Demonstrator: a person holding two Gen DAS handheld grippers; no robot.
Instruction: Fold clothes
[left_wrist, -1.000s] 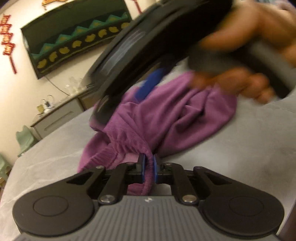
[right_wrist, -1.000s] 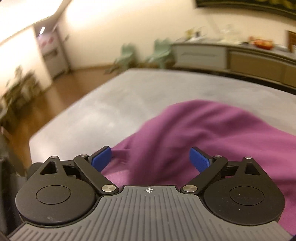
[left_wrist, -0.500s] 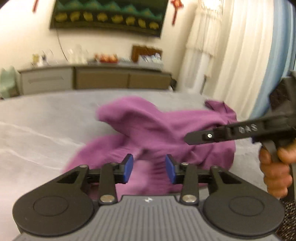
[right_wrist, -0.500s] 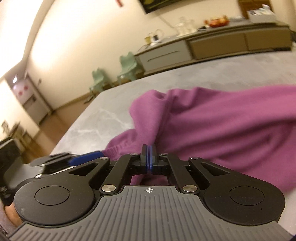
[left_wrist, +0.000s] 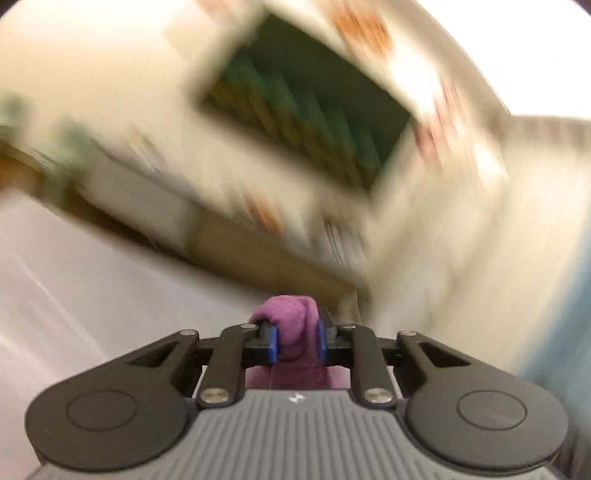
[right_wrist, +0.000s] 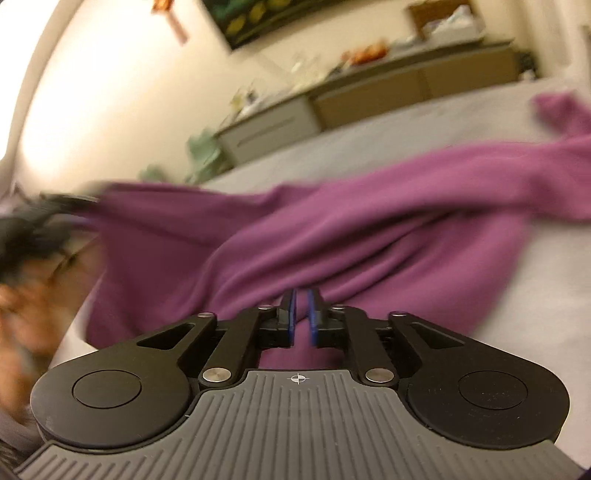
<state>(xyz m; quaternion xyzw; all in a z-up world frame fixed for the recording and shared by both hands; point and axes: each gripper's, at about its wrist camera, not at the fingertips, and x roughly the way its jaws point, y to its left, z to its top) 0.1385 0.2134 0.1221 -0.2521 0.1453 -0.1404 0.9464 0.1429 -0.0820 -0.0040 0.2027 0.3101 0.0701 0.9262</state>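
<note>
Left wrist view: the left gripper (left_wrist: 295, 341) has a bunched fold of the purple garment (left_wrist: 291, 321) between its blue pads, which press on it from both sides while the jaws are closing. The cloth bulges up just past the fingertips and hangs down behind them. Everything beyond is smeared by blur; a dark green picture (left_wrist: 306, 122) on a pale wall can be made out.

Right wrist view: the right gripper (right_wrist: 302, 314) has its pads nearly together, with a narrow gap, and the jaws are opening. Purple cloth shows in the gap; whether the pads press on it cannot be told. The garment (right_wrist: 332, 229) stretches from the fingertips across a grey bed (right_wrist: 369, 140), rising leftward to a blurred dark shape that is the left gripper (right_wrist: 55, 210) holding its far edge, and trailing right toward the bed's far side. A low cabinet (right_wrist: 369, 92) stands against the wall behind.
</note>
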